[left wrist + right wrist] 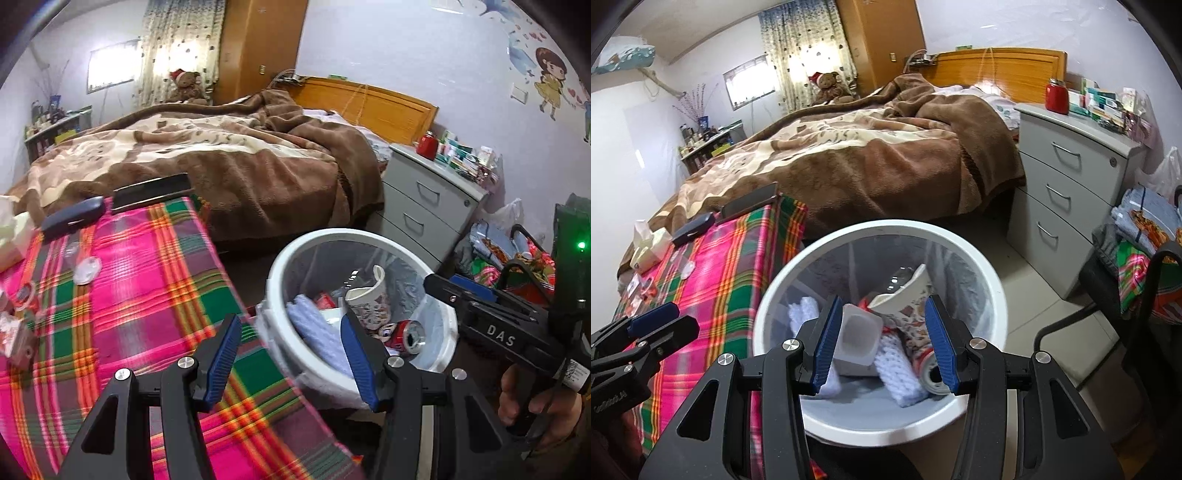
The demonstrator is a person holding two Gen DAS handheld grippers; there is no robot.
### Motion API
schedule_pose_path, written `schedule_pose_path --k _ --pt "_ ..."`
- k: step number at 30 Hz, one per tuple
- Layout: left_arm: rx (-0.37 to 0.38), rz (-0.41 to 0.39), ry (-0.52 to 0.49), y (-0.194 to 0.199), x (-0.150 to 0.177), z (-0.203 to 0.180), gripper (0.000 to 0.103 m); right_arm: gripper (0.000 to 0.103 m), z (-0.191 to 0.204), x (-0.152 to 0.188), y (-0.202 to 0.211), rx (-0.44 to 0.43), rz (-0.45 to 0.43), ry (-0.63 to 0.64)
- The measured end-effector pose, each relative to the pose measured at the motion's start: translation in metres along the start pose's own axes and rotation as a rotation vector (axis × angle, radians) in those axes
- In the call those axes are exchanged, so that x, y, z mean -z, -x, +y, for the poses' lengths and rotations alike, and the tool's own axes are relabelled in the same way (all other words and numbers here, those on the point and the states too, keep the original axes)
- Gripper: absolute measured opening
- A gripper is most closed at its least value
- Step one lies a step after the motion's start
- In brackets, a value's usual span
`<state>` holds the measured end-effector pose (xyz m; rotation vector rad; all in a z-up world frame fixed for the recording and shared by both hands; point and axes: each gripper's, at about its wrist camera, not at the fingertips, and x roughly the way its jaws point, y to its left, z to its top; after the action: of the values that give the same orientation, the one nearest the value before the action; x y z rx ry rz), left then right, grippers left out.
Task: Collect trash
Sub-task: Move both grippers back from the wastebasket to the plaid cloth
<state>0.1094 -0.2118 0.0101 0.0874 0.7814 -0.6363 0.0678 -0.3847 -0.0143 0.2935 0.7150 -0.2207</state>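
A white round trash bin (pixel 975 266) stands on the floor beside the plaid-covered table (pixel 140 280). Inside lie a crushed paper cup (pixel 905 299), a white plastic tub (pixel 857 339), a white knitted cloth (pixel 897 373) and a red soda can (pixel 404 334). My right gripper (pixel 882 343) is open and empty, hovering over the bin's mouth. My left gripper (pixel 291 354) is open and empty, over the table's edge and the bin's rim (pixel 280 258). On the table lie clear plastic lids (pixel 86 269) and wrappers (pixel 16 328). The right gripper shows in the left wrist view (pixel 491 317).
A bed with a brown blanket (pixel 229 162) lies behind the table. A grey drawer cabinet (pixel 1067 177) stands right of the bin. A black chair with clothes (pixel 1137 280) is at right. A dark glasses case (pixel 74 218), a black flat case (pixel 147 194) and a tissue pack (pixel 648 247) rest on the table.
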Motion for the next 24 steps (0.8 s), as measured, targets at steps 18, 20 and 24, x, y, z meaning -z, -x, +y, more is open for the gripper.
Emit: schedule_pose_path --k 18,20,24 --pt "-0.138 -0.055 0.139 0.051 0.018 0.094 0.056 0.048 0.073 -0.001 -0.008 -0.114 -0.010 0.103" --pt "-0.156 -0.060 0.156 0.056 0.020 0.106 0.056 0.048 0.081 -0.002 -0.009 -0.129 -0.012 0.117" --pt "-0.202 -0.063 0.197 0.066 0.025 0.134 0.056 0.048 0.100 -0.005 -0.015 -0.155 -0.007 0.146"
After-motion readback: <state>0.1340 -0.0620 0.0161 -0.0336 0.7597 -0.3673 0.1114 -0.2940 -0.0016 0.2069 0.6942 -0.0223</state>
